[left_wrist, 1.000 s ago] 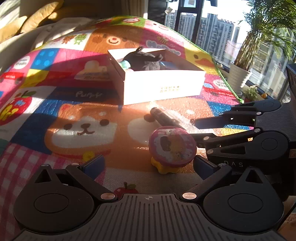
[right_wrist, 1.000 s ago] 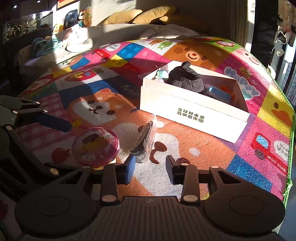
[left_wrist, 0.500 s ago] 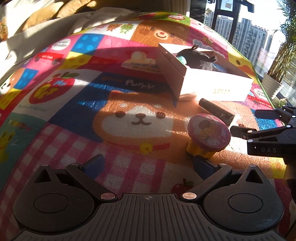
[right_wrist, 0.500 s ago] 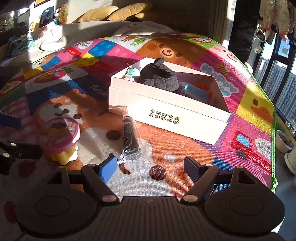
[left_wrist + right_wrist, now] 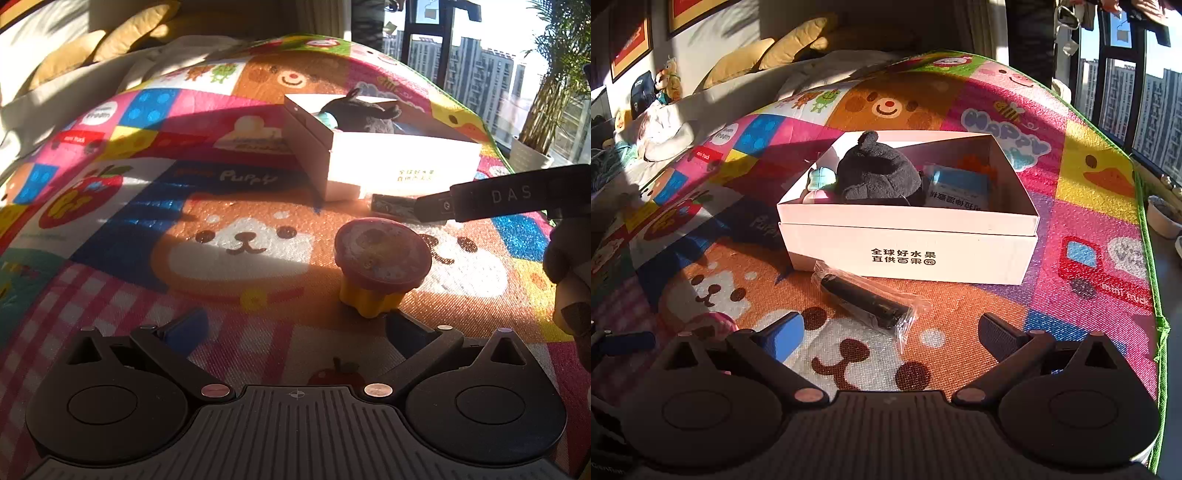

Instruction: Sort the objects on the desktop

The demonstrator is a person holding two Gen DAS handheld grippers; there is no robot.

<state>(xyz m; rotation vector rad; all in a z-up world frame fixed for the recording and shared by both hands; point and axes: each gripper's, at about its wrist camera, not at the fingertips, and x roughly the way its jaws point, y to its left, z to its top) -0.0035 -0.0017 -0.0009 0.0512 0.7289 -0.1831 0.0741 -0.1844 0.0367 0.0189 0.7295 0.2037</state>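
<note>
The right claw [image 5: 890, 332] hung low over the play mat [image 5: 1082, 206], jaws wide apart and gripping nothing, and straight ahead of it, just beyond the fingertips and roughly centred in the gap, lay the black tube in its clear wrapper [image 5: 864, 297]. That was the relation everything turned on: the tube's long axis ran slantwise, far end up-left near the box, near end down-right toward the claw, so it sat neither square across the jaws nor in line with them. My read was that the wrist would want a twist to bring the fingers across the tube's short side before closing.

The left claw [image 5: 295, 328] was spread wide too, holding nothing, with the pink-lidded yellow cup [image 5: 380, 262] just past its right finger, off to the right of centre. The right claw was plainly the nearer one to the tube; from the left view the tube showed only partly behind the other tool's finger.

The count: one wrapped tube, one cup, both loose on the mat. One white box [image 5: 912, 254], open, just behind the tube, already held one black plush toy [image 5: 877, 173], one blue carton [image 5: 960, 188], a pale green piece and something orange too hidden to name
</note>
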